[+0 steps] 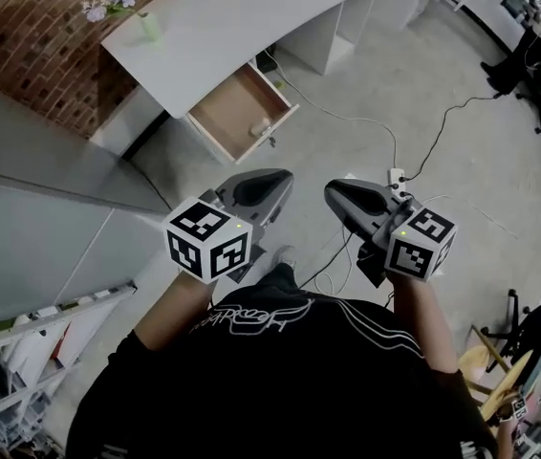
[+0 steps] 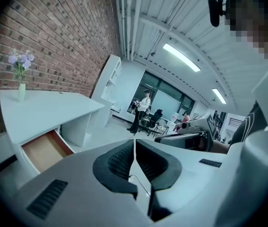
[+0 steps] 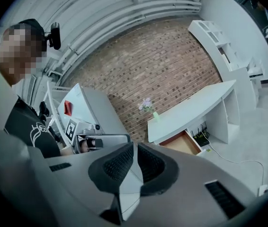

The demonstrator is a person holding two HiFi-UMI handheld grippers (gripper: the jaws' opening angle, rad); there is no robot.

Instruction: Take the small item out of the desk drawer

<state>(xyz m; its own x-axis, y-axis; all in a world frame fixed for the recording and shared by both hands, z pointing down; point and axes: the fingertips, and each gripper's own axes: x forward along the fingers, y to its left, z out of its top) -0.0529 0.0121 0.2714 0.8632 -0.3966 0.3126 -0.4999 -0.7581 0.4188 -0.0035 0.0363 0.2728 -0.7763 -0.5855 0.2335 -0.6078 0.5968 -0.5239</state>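
Desk drawer [image 1: 230, 106]: small item [image 1: 260, 128] inside, beyond left gripper [image 1: 272, 182].

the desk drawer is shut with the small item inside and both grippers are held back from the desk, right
No, the drawer is pulled open; the head view shows it. The small item does lie inside, and the left gripper and right gripper are held back from the desk.

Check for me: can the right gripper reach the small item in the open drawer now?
Probably not yet: the right gripper is held close to the person's body, short of the drawer, jaws shut. Nothing blocks the way, though; the small item lies uncovered inside.
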